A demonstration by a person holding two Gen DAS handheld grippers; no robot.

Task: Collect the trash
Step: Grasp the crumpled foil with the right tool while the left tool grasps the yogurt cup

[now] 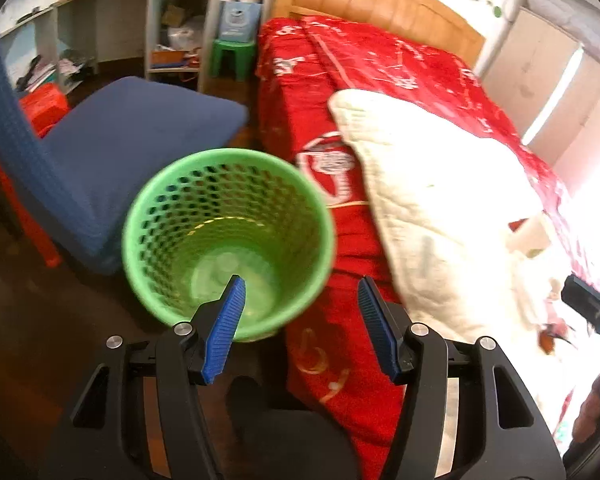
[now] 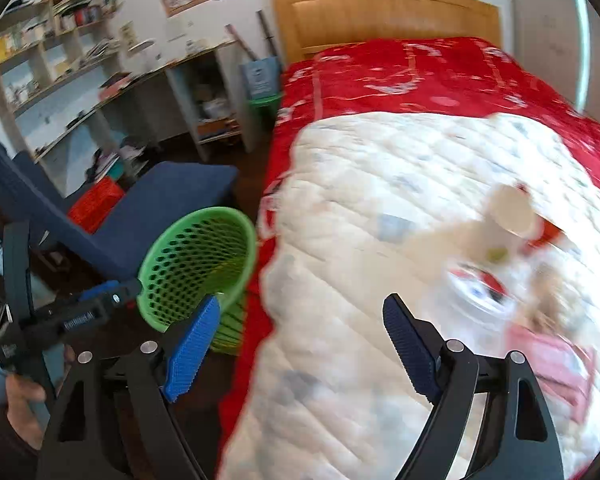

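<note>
A green perforated trash basket (image 1: pixel 228 240) stands on the floor beside the bed; something pale lies at its bottom. It also shows in the right wrist view (image 2: pixel 198 264). My left gripper (image 1: pixel 300 292) is open and empty, just above the basket's near rim. My right gripper (image 2: pixel 300 312) is open and empty over the white quilt (image 2: pixel 380 240). Trash lies on the quilt at the right: a white paper cup (image 2: pixel 512 212), a red-and-white wrapper (image 2: pixel 476 284) and a pink packet (image 2: pixel 552 360), all blurred. The cup also shows in the left wrist view (image 1: pixel 528 232).
The bed has a red cover (image 1: pixel 360 80) and a wooden headboard (image 2: pixel 384 16). A blue chair (image 1: pixel 132 136) stands left of the basket. A red crate (image 2: pixel 96 202), a green stool (image 1: pixel 232 56) and cluttered shelves (image 2: pixel 60 68) stand behind.
</note>
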